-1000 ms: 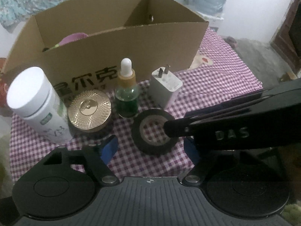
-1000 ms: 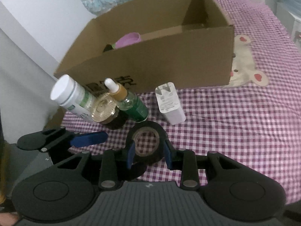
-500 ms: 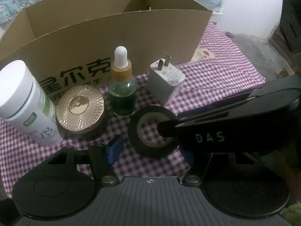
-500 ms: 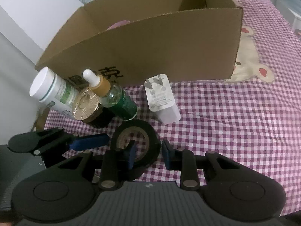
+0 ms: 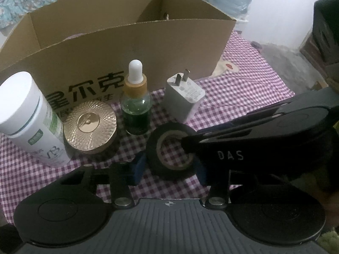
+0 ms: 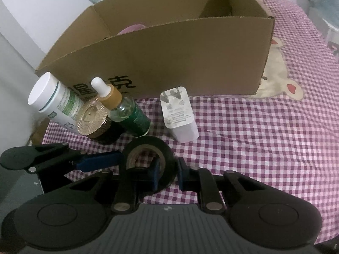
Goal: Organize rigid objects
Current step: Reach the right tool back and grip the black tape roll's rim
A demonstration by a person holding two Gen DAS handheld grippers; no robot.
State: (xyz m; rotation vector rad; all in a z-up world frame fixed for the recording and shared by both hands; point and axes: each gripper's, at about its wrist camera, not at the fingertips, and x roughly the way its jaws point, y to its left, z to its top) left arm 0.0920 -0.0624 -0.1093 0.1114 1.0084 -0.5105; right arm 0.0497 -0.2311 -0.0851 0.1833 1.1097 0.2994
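A black tape roll [image 5: 171, 150] lies flat on a purple checked cloth [image 6: 254, 139] at the lower centre of both wrist views, in front of a white charger [image 5: 183, 100], a green dropper bottle [image 5: 135, 108], a gold-lidded jar [image 5: 90, 124] and a white canister [image 5: 29, 116], all lined up before an open cardboard box [image 5: 131, 48] across the upper frame. The left gripper [image 5: 169, 167] straddles the whole roll, its blue pads closing in from either side but not visibly pressing yet. The right gripper [image 6: 167, 172] is closing on the roll's near wall, one pad inside the hole and one outside; whether they already pinch it cannot be told
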